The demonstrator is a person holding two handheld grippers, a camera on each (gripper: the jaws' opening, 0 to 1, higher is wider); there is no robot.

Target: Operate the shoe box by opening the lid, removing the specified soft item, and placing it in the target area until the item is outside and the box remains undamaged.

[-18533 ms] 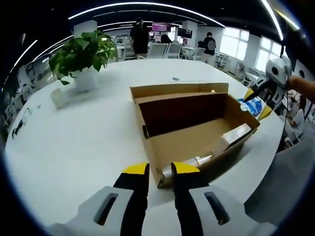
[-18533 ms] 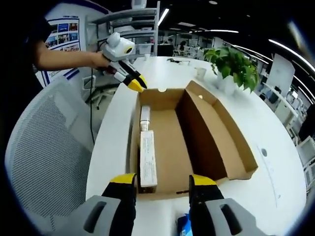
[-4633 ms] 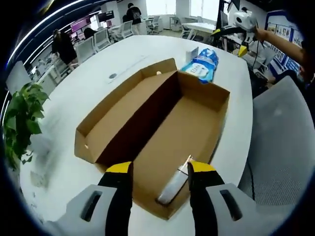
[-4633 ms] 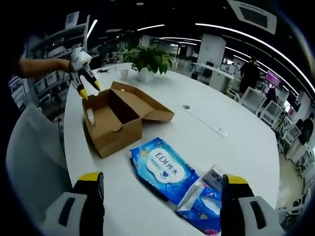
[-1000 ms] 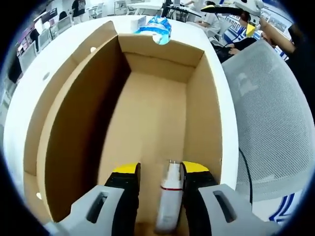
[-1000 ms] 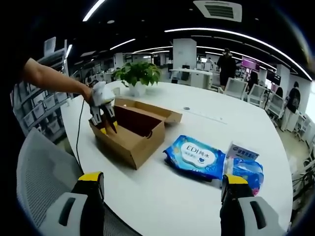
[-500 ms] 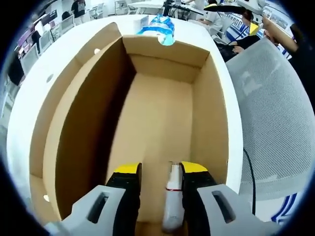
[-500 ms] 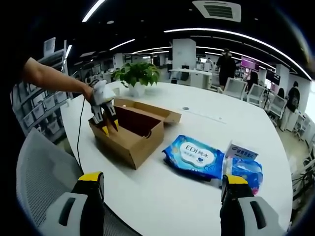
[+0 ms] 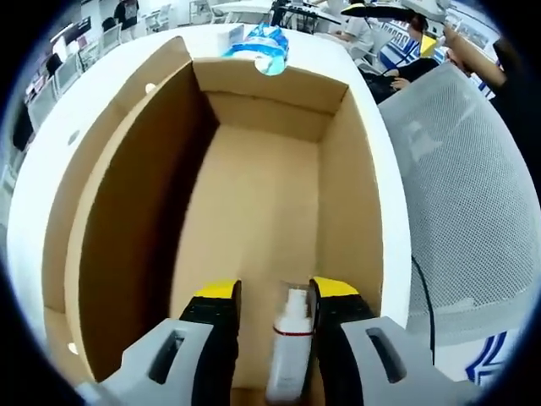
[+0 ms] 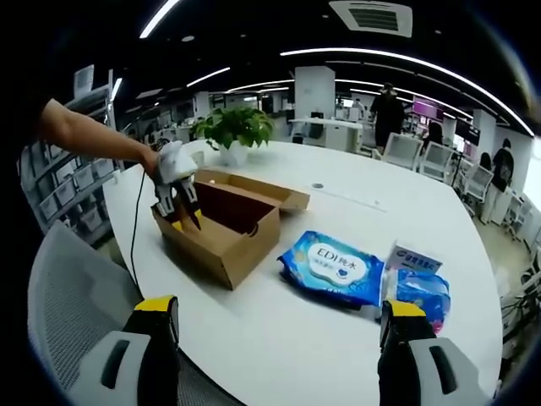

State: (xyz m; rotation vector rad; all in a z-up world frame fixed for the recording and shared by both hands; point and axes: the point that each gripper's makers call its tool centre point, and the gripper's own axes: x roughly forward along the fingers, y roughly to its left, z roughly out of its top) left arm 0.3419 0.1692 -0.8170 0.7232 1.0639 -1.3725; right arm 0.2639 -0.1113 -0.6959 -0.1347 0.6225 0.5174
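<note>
The brown cardboard shoe box [image 9: 262,186] stands open, its lid [image 9: 101,169] folded up along the left side in the left gripper view. A white pump bottle with a red band [image 9: 287,338] lies on the box floor at the near end. My left gripper [image 9: 275,292] is down inside the box, open, with the bottle between its jaws, close to the right one. The right gripper view shows the same box [image 10: 224,224] with a hand holding the left gripper [image 10: 173,199] in it. My right gripper [image 10: 279,309] hangs wide open over the white table [image 10: 279,338], holding nothing.
A blue wet-wipes pack [image 10: 332,266] lies on the table right of the box, with a smaller blue pack [image 10: 420,289] and a white carton [image 10: 414,256] beyond it. The wipes pack [image 9: 260,38] lies past the box's far end. A potted plant [image 10: 232,127] stands behind. A mesh chair [image 9: 456,194] flanks the table.
My left gripper has dipped slightly lower into the box, so the bottle sits a little further up between the jaws. The right gripper has hardly moved.
</note>
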